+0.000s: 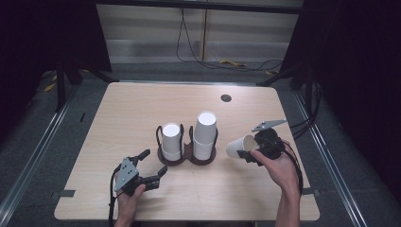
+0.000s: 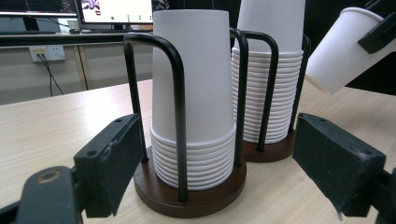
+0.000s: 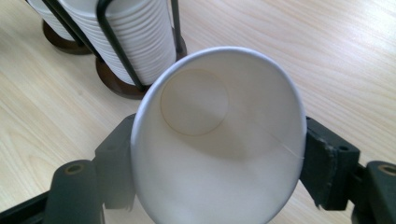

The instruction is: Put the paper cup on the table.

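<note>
A dark wooden holder with black wire loops stands at mid-table. It carries a short stack of white paper cups on the left and a taller stack on the right, all upside down. My right gripper is shut on a single paper cup, held tilted in the air just right of the holder with its bottom toward the tall stack. In the right gripper view the cup is squeezed oval between the pads. My left gripper sits open on the table before the short stack, apart from it.
The light wooden table has a round cable hole at the back right. Cables lie on the floor beyond the far edge. The person's hands come in over the near edge.
</note>
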The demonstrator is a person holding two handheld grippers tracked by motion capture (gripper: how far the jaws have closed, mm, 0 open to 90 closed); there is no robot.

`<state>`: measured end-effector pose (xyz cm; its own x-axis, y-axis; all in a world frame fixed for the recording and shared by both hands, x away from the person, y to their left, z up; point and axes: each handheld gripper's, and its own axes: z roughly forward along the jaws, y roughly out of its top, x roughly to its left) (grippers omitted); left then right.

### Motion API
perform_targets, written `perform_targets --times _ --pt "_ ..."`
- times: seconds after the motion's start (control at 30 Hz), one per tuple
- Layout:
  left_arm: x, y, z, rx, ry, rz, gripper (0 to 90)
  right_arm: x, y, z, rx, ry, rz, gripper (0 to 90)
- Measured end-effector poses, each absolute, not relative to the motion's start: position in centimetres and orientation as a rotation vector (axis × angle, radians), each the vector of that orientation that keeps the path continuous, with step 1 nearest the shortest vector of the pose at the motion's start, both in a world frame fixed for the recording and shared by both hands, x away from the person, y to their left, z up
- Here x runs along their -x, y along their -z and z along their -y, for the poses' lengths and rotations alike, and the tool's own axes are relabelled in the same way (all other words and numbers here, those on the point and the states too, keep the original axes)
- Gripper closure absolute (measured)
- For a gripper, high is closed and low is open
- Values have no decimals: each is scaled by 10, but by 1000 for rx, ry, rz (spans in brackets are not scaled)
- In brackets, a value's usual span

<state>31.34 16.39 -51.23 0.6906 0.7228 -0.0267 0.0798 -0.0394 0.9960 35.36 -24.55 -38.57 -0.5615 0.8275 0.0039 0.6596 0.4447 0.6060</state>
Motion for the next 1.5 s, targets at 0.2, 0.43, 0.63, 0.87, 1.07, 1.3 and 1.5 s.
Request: perform_targets --times 0.2,0.43,0.63,0.87,1.07,1.3,1.5 --pt "-313 512 -164 -1546 -589 -681 161 -369 382 245 -1281 -714 -2464 248" --pt "-314 512 -164 -1545 -587 -677 161 -385 384 245 -1323 -559 -2507 240" --pt "-313 512 -164 -1545 -589 -672 161 -395 387 242 -1324 -470 -2546 233" --pt "-313 512 -164 -1547 -589 -667 161 -407 393 237 -1294 -350 -2579 223" --pt "-313 512 -164 -1546 -590 -669 161 -414 402 236 -1296 -280 -2593 218" --pt "-313 512 -164 -1548 -590 -669 161 -418 407 230 -1283 -266 -2602 201" --pt "-313 512 -164 -1544 -590 -669 161 -423 409 228 -1306 -273 -2584 185"
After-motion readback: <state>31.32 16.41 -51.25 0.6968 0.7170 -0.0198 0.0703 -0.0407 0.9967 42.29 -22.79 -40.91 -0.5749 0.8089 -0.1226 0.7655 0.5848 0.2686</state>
